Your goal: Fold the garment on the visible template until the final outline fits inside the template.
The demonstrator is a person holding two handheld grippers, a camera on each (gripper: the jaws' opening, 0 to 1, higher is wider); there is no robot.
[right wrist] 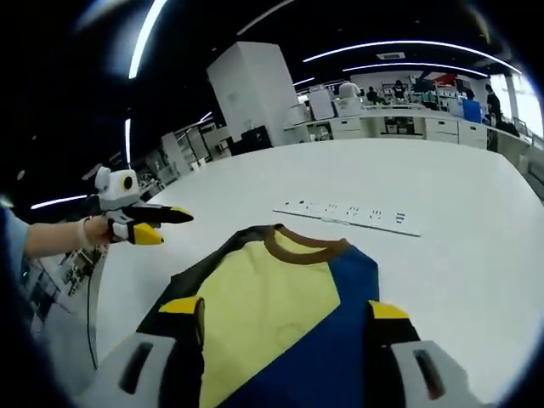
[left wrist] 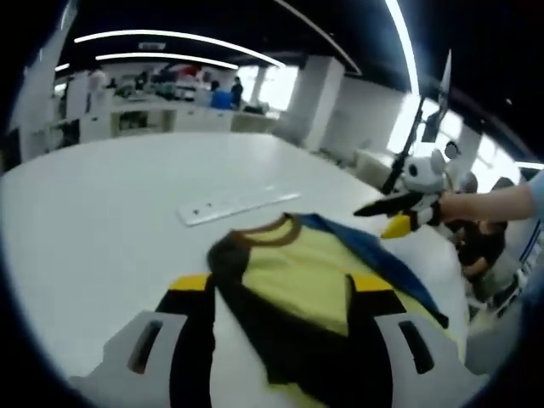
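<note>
Hovering over the garment [right wrist: 280, 314] on the white surface [left wrist: 102, 221], both grippers' fingers spread apart and empty, left gripper [right wrist: 157, 223] held level, right gripper [left wrist: 393, 212] likewise

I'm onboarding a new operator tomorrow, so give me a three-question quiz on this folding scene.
1. True or false: the garment has a brown collar.
2. Which colours make up the garment's body in the right gripper view? A) red and green B) yellow and blue C) white and pink
3. Fill in: the long white strip lies on the white table just beyond the garment's ____.

Key: 1 true; 2 B; 3 collar.
</note>
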